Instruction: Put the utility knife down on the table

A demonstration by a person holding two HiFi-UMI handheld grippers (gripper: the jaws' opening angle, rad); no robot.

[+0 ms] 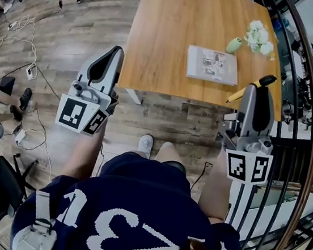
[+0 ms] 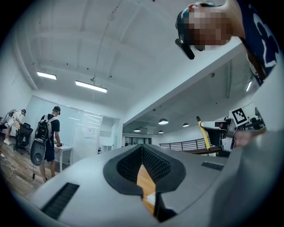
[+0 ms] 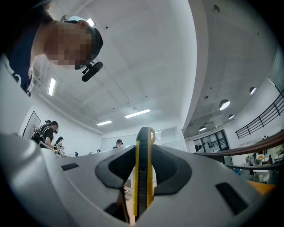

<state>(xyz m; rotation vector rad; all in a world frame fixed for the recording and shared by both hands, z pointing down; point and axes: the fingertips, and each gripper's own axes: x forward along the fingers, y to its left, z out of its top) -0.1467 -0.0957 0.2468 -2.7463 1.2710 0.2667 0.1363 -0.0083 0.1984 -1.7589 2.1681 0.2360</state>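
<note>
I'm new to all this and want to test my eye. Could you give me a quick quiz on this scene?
1. True or false: the left gripper holds something in its fingers.
2. Which gripper holds the utility knife?
3. The wooden table carries: A) a booklet and white flowers, B) a laptop, C) nothing.
Key: 1 false; 2 the right gripper; 3 A.

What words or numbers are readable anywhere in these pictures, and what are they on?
"31": large white figures on the person's navy shirt, seen upside down; neighbouring strokes unclear.
Flat pack on the table: print too small to read.
Marker cubes: black-and-white patterns, no words.
Utility knife: no legible print.
</note>
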